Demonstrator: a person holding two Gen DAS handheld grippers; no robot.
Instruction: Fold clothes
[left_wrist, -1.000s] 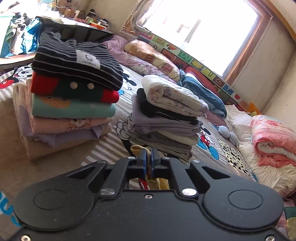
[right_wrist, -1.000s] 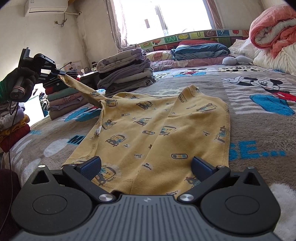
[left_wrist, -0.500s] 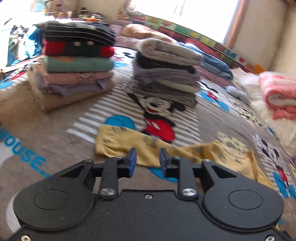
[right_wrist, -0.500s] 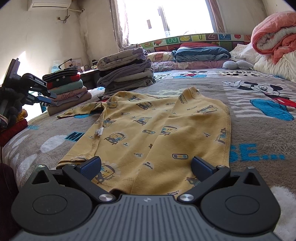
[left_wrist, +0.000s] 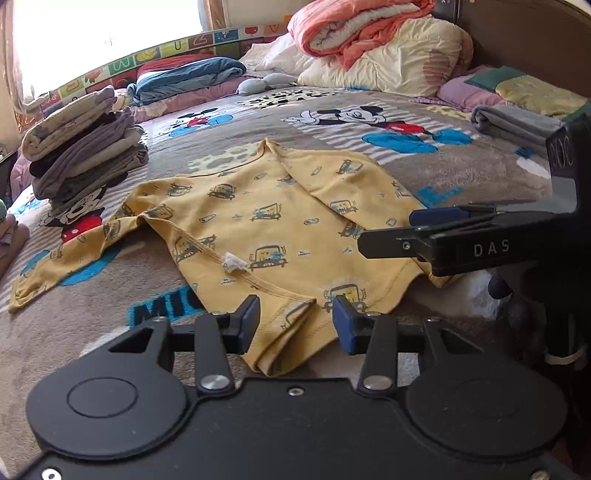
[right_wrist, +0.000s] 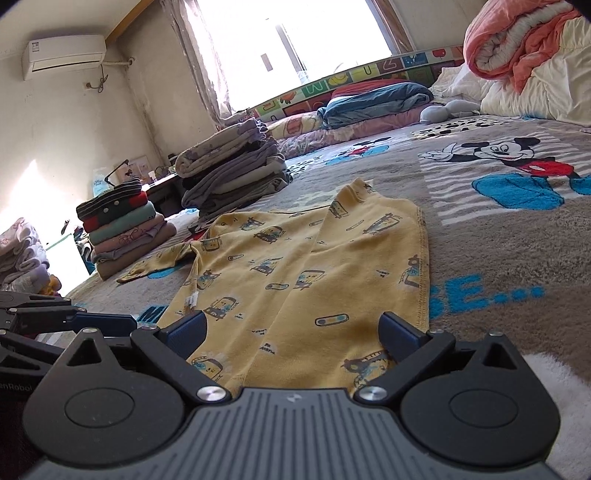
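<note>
A yellow shirt (left_wrist: 280, 229) is spread flat on the bed blanket (left_wrist: 461, 173). The left gripper (left_wrist: 295, 323) is seen opening around the hem corner, unpinched. The right gripper (right_wrist: 291, 332) is held wide open over the hem. An air conditioner (right_wrist: 62, 55) is shown only in the right view.

Both wrist views low, close over the bed (left_wrist: 480, 177), facing the window (right_wrist: 295, 44), sharing the yellow shirt (left_wrist: 266, 218)

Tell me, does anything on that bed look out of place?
Only the yellow shirt: it lies unfolded, one sleeve trailing out to the side, while the other clothes sit in neat stacks. Nothing looks spilled or damaged.
</note>
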